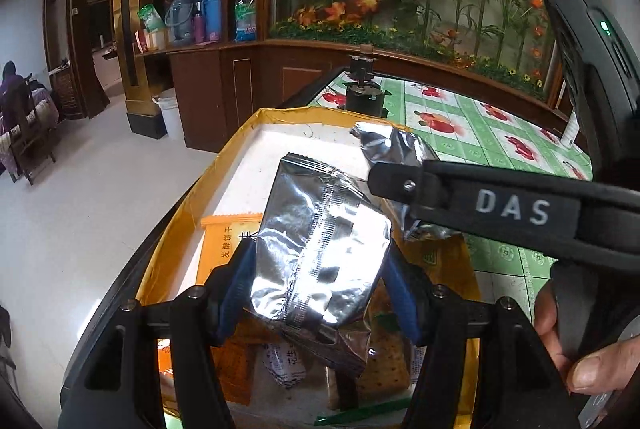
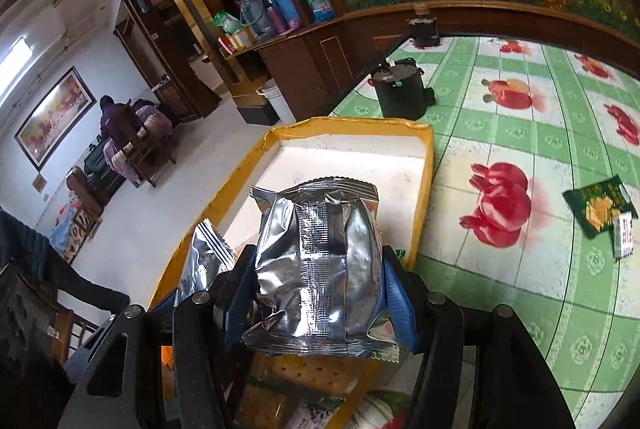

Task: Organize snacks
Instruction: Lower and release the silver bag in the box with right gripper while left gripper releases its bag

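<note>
Both grippers were loaded and over the yellow-rimmed tray (image 1: 224,165) at the table's edge. The left gripper (image 1: 320,285) had its blue pads pinched on the two sides of a silver foil snack packet (image 1: 320,249), seam side up, hanging above the near half of the tray, where an orange packet (image 1: 224,249) and cracker packs (image 1: 384,361) already lay. The right gripper (image 2: 316,293) was clamped the same way on a second silver packet (image 2: 320,269), also above the tray's near end; from the left camera its finger crossed in front, very close to the left packet. The far part of the tray floor was bare white. Step in hand, as I judged it: carrying snacks into the tray for placing. The next move likely called for lowering each packet onto open floor, keeping the two grippers from knocking together, then spreading the jaws. A green packet (image 2: 600,205) lay well apart on the checked tablecloth (image 2: 500,133), seemingly not yet collected.
</note>
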The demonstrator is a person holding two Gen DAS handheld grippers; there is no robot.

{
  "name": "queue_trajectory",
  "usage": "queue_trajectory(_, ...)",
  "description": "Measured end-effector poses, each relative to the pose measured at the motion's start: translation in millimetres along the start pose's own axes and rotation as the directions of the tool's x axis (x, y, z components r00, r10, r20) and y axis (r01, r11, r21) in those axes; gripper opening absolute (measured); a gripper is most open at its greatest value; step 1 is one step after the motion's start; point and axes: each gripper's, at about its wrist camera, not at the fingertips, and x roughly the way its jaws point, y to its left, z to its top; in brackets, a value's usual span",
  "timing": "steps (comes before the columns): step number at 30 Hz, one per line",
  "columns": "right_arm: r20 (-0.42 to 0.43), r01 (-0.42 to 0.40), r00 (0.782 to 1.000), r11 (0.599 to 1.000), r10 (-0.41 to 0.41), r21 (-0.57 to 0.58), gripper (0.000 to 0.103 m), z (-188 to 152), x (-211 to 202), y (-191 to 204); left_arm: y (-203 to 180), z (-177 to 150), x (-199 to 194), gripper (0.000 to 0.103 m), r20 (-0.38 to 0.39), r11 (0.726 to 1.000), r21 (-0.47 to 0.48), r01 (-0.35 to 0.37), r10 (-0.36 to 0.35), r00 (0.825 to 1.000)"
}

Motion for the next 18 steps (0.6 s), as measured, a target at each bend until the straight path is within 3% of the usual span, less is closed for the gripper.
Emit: queue_trajectory(18, 0.066, 0.054, 0.997, 0.996, -0.049, -0.074, 0.064, -3, 8, 7, -5, 8, 18, 0.062, 0.044, 0.998, -0.02, -0.065, 0.066, 0.997)
